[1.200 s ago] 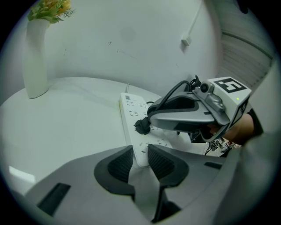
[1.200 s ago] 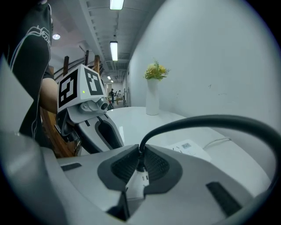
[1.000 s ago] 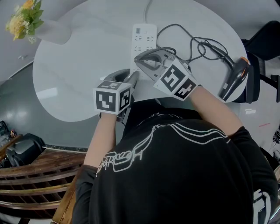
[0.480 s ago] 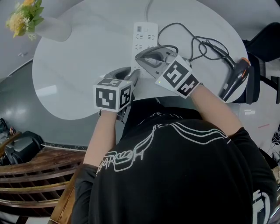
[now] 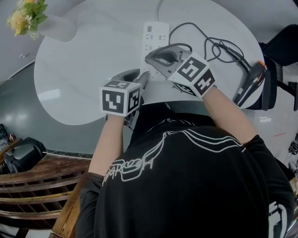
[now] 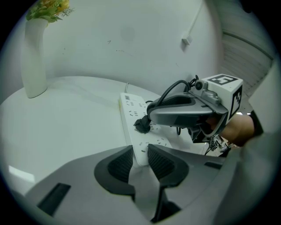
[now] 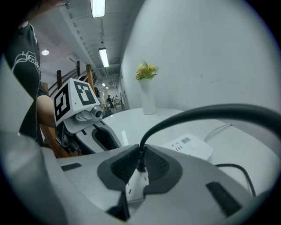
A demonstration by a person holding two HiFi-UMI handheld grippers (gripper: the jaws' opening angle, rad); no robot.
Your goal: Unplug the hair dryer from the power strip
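A white power strip (image 5: 154, 41) lies on the round white table (image 5: 84, 69). My left gripper (image 5: 141, 82) has a jaw on each side of the strip's near end (image 6: 137, 139), and the pads press its sides. My right gripper (image 5: 152, 59) reaches over the strip from the right, shut on the black plug (image 7: 140, 163). The plug (image 6: 141, 126) still sits on the strip's top face. Its black cable (image 5: 210, 46) loops right to the hair dryer (image 5: 250, 80), which lies at the table's right edge.
A white vase with yellow flowers (image 5: 55, 25) stands at the table's far left. The strip's own white cord (image 5: 159, 9) runs off the far edge. A dark chair (image 5: 284, 44) stands beyond the table at right. Wooden stairs (image 5: 32, 186) are at lower left.
My right gripper has rolled about its own line; its marker cube has swung up and to the right in the head view. The left gripper and the strip have stayed put.
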